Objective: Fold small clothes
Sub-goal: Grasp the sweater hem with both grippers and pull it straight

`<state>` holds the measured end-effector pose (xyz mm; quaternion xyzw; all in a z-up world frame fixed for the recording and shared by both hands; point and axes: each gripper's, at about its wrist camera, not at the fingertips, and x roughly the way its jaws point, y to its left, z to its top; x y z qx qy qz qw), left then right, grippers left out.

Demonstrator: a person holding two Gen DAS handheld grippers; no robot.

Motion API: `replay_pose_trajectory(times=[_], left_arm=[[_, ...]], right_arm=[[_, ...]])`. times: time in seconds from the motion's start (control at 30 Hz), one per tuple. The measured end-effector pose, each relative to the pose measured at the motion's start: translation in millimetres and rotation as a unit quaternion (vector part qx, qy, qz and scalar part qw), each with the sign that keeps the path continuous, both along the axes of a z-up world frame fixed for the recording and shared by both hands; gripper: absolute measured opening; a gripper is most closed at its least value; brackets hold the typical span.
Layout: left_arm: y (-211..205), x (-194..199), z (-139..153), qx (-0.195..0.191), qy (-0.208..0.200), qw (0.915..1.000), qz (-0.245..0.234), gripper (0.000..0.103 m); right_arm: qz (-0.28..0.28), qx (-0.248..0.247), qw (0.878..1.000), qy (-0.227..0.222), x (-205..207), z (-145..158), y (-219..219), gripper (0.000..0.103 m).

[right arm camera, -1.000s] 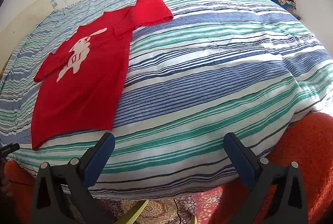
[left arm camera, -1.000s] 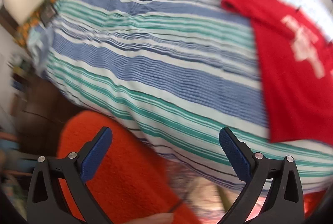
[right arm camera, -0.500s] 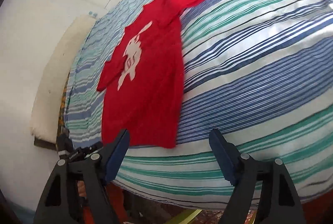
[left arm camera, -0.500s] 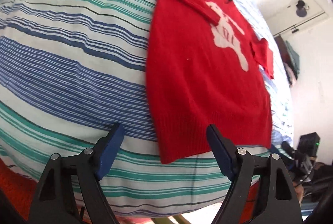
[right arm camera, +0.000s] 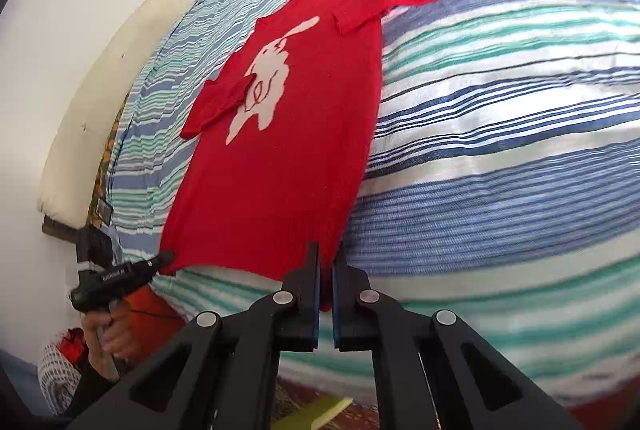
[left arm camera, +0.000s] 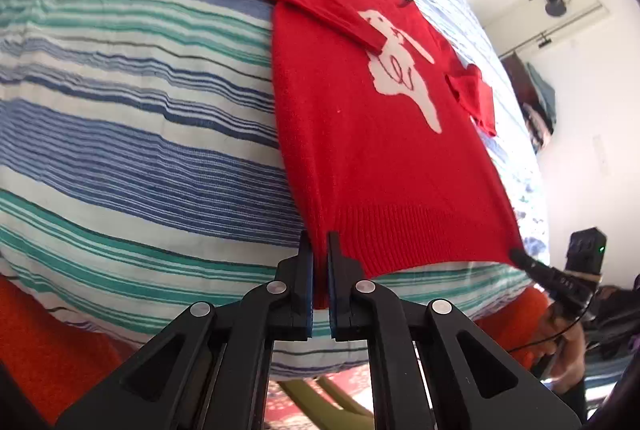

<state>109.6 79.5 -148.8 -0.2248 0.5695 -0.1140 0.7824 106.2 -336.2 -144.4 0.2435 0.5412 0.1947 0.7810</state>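
Red knit sweater (left arm camera: pixel 360 134) with a white rabbit motif (left arm camera: pixel 400 70) is laid flat, face up, on the striped duvet (left arm camera: pixel 140 118). Its long axis runs straight away from both grippers: ribbed hem (left arm camera: pixel 404 234) nearest, neckline farthest, so the garment points away from the holder. Both sleeves are folded in over the chest area; one cuff (left arm camera: pixel 376 44) lies on the motif.

Left gripper (left arm camera: pixel 320 270) is closed down to a narrow slit, with the hem's left corner pinched between the blue pads. Right gripper (right arm camera: pixel 326 282) is likewise nearly closed, with the hem's right corner clamped in it. Each gripper is seen from the other's camera at the opposite hem corner, right one at (left arm camera: pixel 524 260) and left one at (right arm camera: pixel 160 258). Hem is thus held at both ends, stretched across between the grippers, at the near edge of the bed. Neither arm is nearer; the grip is symmetric.

Judged next: hem to be lifted and carried forward along the long axis toward the neckline, halving the sweater. Risk judged: uneven travel would skew the fold.

Beyond: cream headboard (right arm camera: pixel 100 102), orange fabric (left arm camera: pixel 44 346) under the bed edge.
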Motion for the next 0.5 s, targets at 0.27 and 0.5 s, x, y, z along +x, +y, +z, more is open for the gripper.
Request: replay_pose_trajectory(times=[0.27, 0.5], left_arm=[[-11, -4, -4, 0.063, 0.011, 0.9975, -0.029, 0.003], [-1, 3, -47, 0.064, 0.064, 0.9959, -0.002, 0.002]], right_arm=[[0.037, -0.081, 0.996, 0.001, -7, 15, 1, 0.004], [0.027, -0.1, 0.993, 0.052, -11, -24, -5, 0.003]])
